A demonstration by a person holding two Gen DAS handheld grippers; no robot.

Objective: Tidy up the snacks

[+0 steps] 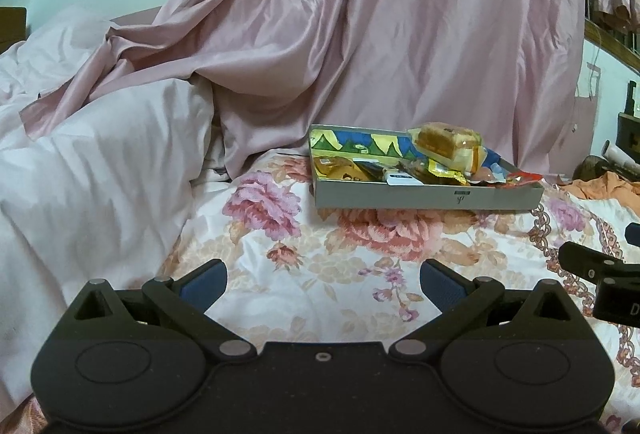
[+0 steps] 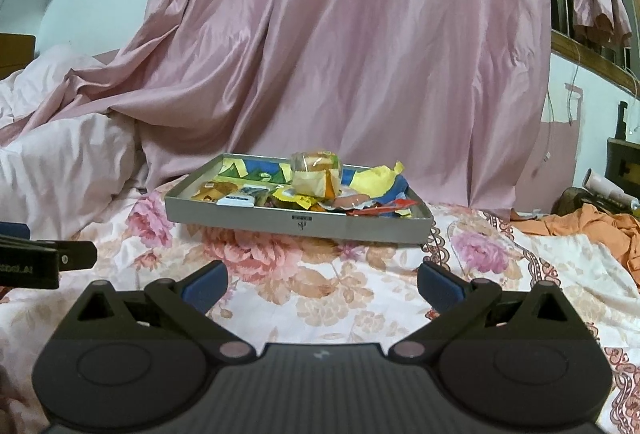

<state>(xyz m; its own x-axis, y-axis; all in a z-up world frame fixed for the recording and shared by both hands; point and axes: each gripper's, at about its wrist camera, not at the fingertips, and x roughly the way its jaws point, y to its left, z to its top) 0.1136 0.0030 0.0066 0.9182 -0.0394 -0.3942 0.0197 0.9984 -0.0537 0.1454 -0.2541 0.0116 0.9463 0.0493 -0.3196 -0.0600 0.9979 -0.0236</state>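
Both grippers, left (image 1: 323, 284) and right (image 2: 322, 284), hovered empty with fingers apart. The snacks lay heaped in the box (image 2: 360, 224) on the bed (image 2: 320, 298). The cake (image 2: 316, 174) on top, apparently loose, might slide off if nudged.

Snacks (image 2: 316, 176) in box (image 2: 296, 224) on bed (image 2: 320, 298)

The pink curtain (image 2: 360, 54) hangs glossy and satiny, catching light along its folds. The bedsheet (image 2: 360, 294) is soft matt cloth with a floral print, and the pale duvet (image 1: 100, 174) looks like matt, crumpled cotton. The shallow box (image 2: 240, 220) looks like smooth grey card. Snack wrappers (image 2: 296, 200) inside are shiny crinkled plastic. Both grippers, left (image 1: 323, 284) and right (image 2: 322, 284), are matt black plastic with blue textured pads (image 2: 206, 286).
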